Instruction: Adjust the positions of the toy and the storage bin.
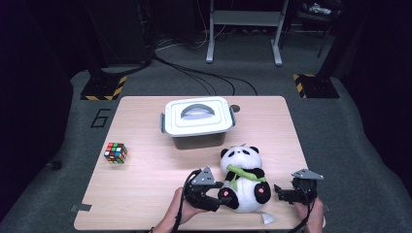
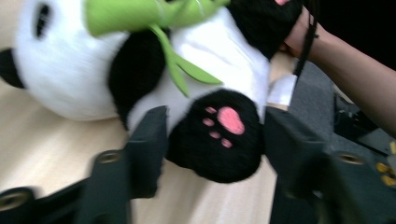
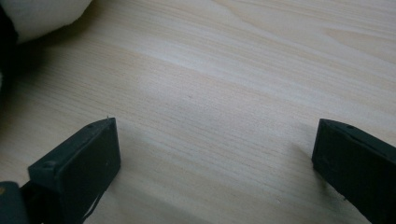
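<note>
At the lower middle of the high view, a black-and-white plush panda with a green bamboo sprig across its chest (image 1: 243,177) sits on the pale wooden table (image 1: 145,189), just in front of the white lidded plastic storage box with a grey handle (image 1: 197,116). The left gripper (image 1: 219,193) lies against the toy's side at a foot. In the left gripper view its jaws stand spread on either side of the black foot with pink pads (image 2: 219,135), close to the fur but not visibly squeezing it, so I judge the foot bracketed rather than pinched. The right gripper (image 1: 278,193) rests at the lower right of the high view, just beside the panda's other side, and the right gripper view shows its jaws wide apart over bare wood with nothing between them. A multicoloured puzzle cube (image 1: 115,152) lies well apart at the left of the table. The risk here is the soft, rounded foot: if the left jaws close on fur alone, the plush may slide out once lifted, or the panda may swing from one limb and topple. The toy also sits near the table's front edge, so a sideways nudge from either gripper could push it off.
</note>
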Action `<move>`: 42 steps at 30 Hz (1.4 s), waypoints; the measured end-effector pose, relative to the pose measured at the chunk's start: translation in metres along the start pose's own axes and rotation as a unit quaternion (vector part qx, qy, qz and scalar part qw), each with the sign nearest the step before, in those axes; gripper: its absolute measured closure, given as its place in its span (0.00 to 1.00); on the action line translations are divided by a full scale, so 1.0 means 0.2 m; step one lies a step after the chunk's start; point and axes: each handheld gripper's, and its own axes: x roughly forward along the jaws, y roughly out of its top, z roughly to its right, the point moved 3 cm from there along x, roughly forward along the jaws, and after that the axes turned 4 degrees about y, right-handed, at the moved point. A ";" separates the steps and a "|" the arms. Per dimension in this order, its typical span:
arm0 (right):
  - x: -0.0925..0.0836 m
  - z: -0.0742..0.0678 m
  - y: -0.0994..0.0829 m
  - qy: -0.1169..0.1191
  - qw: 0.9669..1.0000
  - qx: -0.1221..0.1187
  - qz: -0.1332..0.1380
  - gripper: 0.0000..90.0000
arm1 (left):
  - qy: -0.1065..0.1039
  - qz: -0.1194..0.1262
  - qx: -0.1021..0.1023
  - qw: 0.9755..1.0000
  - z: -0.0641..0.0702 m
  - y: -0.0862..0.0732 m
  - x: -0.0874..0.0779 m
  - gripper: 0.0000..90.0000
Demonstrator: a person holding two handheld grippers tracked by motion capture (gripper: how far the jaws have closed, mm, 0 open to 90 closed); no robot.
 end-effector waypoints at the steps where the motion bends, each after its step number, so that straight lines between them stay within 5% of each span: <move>1: 0.00 0.00 0.00 0.000 1.000 0.002 0.000 0.00 | 0.005 0.002 0.001 1.000 -0.02 0.02 -0.01 0.30; 7: 0.00 0.00 0.00 0.000 1.000 0.002 -0.001 0.00 | 0.011 0.010 0.013 1.000 -0.12 0.15 -0.03 0.17; 11: 0.00 0.00 0.00 0.000 1.000 0.002 -0.001 0.00 | -0.003 -0.002 0.019 1.000 -0.20 0.24 0.05 0.14; 16: 0.00 0.00 0.00 0.000 1.000 0.000 0.000 0.00 | -0.019 -0.015 0.031 0.999 -0.21 0.28 0.14 0.11; 22: 0.00 0.00 0.00 0.000 1.000 0.000 0.000 0.00 | -0.029 -0.039 0.063 0.997 -0.20 0.28 0.24 0.29; 32: 0.00 0.00 0.00 0.000 1.000 0.002 0.000 0.00 | -0.063 -0.044 0.076 0.994 -0.18 0.23 0.28 0.72; 42: 0.00 0.00 0.00 0.000 1.000 0.000 0.000 0.00 | -0.057 -0.022 0.076 0.995 -0.14 0.20 0.23 0.81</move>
